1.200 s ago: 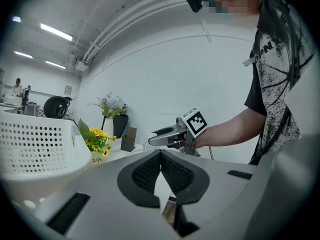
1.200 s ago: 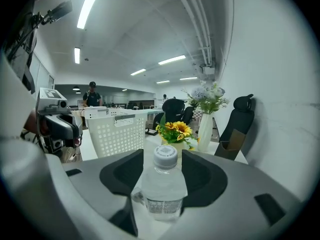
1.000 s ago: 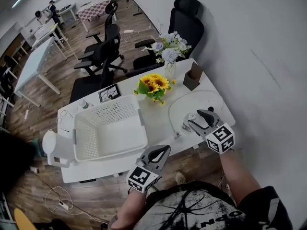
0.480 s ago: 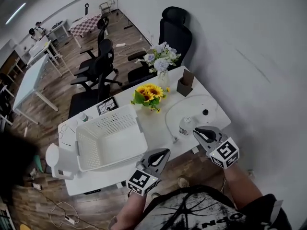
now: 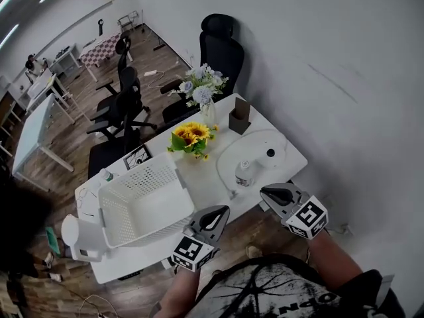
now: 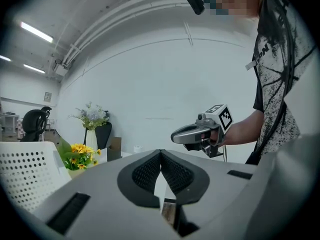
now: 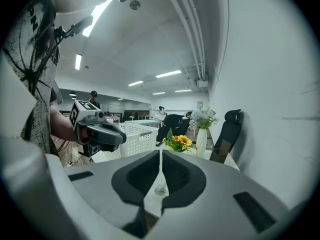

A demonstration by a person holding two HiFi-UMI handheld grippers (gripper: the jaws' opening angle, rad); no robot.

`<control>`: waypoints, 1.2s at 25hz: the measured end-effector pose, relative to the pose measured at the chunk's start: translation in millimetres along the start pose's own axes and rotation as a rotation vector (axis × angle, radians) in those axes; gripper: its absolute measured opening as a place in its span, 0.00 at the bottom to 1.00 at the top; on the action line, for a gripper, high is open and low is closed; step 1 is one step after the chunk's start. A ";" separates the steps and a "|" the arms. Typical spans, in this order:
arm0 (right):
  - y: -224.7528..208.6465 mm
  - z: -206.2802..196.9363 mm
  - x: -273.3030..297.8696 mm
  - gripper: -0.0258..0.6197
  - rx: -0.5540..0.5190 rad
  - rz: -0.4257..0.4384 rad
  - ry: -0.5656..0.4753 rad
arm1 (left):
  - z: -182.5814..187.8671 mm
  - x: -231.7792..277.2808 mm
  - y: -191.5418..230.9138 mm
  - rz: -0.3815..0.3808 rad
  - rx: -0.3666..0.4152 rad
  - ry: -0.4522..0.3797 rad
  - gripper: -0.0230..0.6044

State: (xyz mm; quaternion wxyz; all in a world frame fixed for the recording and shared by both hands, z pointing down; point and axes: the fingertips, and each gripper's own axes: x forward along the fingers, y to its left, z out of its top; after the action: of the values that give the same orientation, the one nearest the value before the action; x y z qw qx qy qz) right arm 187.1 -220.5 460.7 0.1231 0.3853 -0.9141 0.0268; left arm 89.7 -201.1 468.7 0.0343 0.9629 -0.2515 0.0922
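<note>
The bottle [image 5: 243, 173] stands free on the counter [image 5: 207, 179] ahead of the left gripper [image 5: 223, 211] and right gripper [image 5: 264, 191], fingers together, empty.

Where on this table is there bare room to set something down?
Bare: the strip between the white basket and the water bottle, in front of the sunflowers; also the table corner right of the bottle. Crowded: the back edge, with vase and brown box.

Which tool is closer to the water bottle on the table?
Right. The right tool hovers just off the table edge by the water bottle; the left tool is farther, near the white basket.
</note>
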 end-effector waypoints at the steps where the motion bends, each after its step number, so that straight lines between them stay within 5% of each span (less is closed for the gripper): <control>1: 1.5 -1.2 -1.8 0.09 0.004 0.000 0.001 | 0.7 0.6 -0.9 -0.002 0.002 0.001 0.05; 30: 3.7 -18.0 -11.1 0.08 -0.008 -0.003 0.047 | 2.0 15.3 -4.4 -0.008 -0.001 -0.006 0.05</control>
State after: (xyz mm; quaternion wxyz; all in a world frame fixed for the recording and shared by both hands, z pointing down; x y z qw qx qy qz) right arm 195.6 -207.5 475.6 0.1460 0.3856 -0.9105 0.0319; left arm 105.2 -204.8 469.6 0.0344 0.9641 -0.2477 0.0891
